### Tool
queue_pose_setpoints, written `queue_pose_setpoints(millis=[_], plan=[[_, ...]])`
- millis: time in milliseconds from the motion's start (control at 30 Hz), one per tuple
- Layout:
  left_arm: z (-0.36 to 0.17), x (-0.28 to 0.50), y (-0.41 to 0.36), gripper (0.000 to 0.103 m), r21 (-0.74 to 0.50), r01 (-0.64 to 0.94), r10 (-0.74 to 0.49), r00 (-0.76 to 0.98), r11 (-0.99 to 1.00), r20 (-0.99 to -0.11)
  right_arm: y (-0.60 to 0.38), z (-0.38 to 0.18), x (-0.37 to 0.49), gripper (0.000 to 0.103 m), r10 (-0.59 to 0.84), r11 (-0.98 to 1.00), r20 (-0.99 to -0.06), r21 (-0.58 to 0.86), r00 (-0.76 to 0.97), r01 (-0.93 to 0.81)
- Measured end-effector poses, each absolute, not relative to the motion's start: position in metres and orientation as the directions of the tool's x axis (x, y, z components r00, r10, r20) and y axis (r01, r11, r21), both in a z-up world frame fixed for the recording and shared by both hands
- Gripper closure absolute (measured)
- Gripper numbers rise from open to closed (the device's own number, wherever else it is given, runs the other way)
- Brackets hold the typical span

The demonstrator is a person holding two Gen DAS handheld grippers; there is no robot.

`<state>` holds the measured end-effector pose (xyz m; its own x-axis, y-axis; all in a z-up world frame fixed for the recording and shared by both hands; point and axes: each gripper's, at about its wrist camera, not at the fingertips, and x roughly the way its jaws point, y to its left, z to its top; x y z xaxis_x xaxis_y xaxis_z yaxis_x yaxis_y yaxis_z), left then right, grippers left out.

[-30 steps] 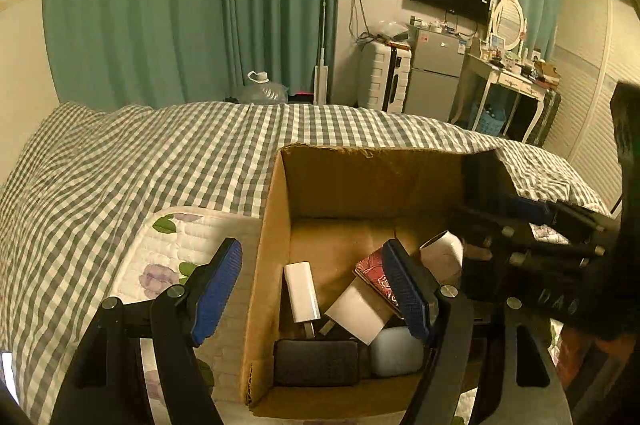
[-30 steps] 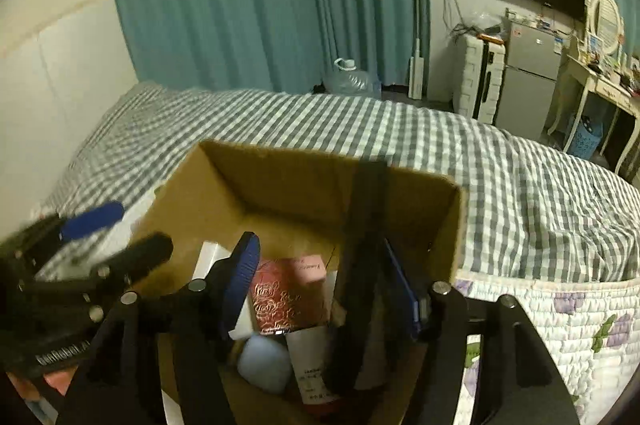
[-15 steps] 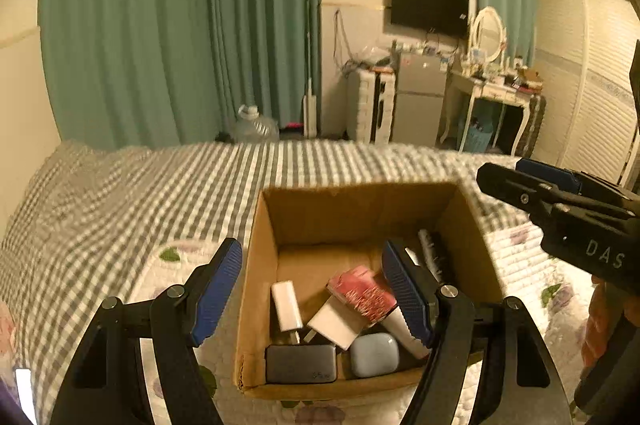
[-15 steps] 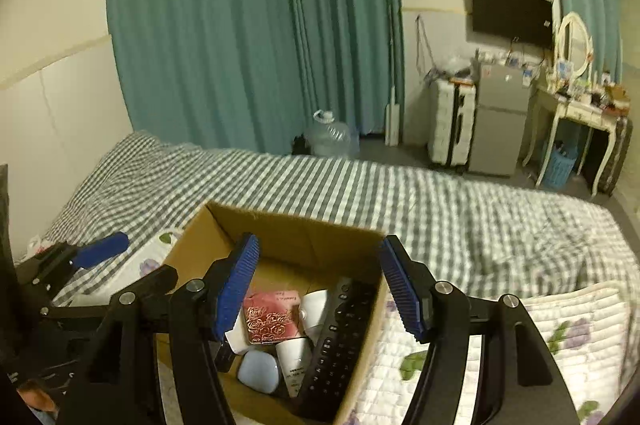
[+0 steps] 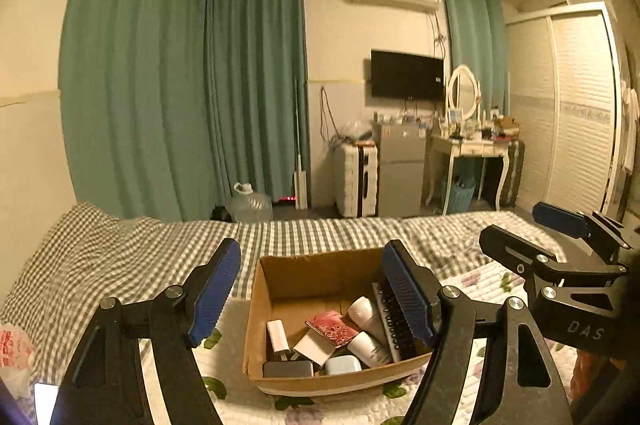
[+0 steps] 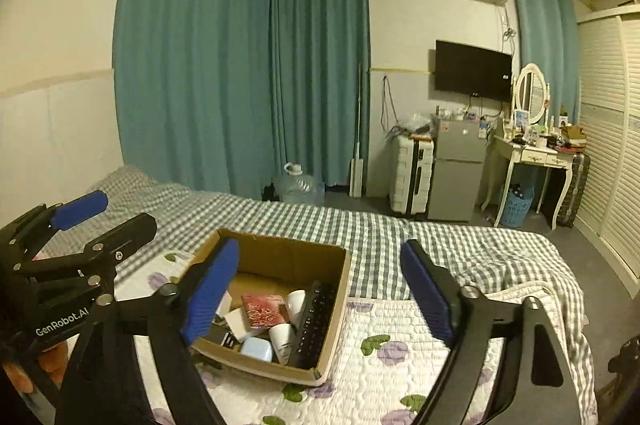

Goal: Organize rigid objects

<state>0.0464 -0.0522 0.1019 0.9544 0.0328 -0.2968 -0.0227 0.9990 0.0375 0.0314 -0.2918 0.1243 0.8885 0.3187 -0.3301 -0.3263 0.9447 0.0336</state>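
Observation:
An open cardboard box [image 5: 256, 309] [image 6: 340, 289] sits on the bed's floral quilt. In it lie a black remote control [image 6: 314, 321] [image 5: 394, 321], a red patterned packet [image 5: 331, 324] [image 6: 262, 309], white bottles [image 5: 366, 343] [image 6: 282, 339], a white charger [image 5: 278, 337], a pale blue case [image 5: 342, 365] [image 6: 256, 349] and a dark case [image 5: 288, 369]. My left gripper [image 5: 310, 293] is open and empty, held above and before the box. My right gripper [image 6: 320, 293] is open and empty, raised over the box; it also shows in the left wrist view [image 5: 532, 241].
The grey checked bedspread [image 6: 380, 225] covers the bed's far side. The white floral quilt [image 6: 400, 329] lies under the box. Beyond the bed stand teal curtains [image 6: 240, 85], a water jug [image 6: 298, 183], a suitcase [image 6: 410, 175], a small fridge [image 6: 458, 169] and a dressing table [image 6: 532, 153].
My right gripper let go of the black remote, which now lies in the box. Both grippers have pulled back and risen away from the box.

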Motion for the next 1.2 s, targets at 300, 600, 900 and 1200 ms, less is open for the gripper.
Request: queue_pose_setpoints(millis=[300, 600, 900, 1200], plan=[[0.09, 0.009, -0.041, 0.026, 0.024, -0.057, 0.062, 0.953, 0.998, -0.296, -0.297, 0.111, -0.012, 0.0, 0.268, 0.963, -0.282, 0.068, 0.921, -0.26], [0.05, 0.003, -0.033, 0.026, 0.027, -0.085, 0.089, 0.933, 0.996, -0.349, -0.286, 0.066, -0.002, 0.0, 0.274, 0.962, -0.362, 0.092, 0.891, -0.258], [0.039, 0.007, -0.029, 0.026, 0.021, -0.085, 0.087, 0.922, 0.996, -0.378, -0.285, 0.057, 0.001, 0.0, 0.23, 0.973, -0.375, 0.067, 0.898, -0.221], [0.036, 0.007, -0.025, 0.026, 0.011, -0.084, 0.081, 0.917, 0.996, -0.39, -0.288, 0.061, -0.002, 0.0, 0.213, 0.977, -0.363, 0.062, 0.907, -0.205]])
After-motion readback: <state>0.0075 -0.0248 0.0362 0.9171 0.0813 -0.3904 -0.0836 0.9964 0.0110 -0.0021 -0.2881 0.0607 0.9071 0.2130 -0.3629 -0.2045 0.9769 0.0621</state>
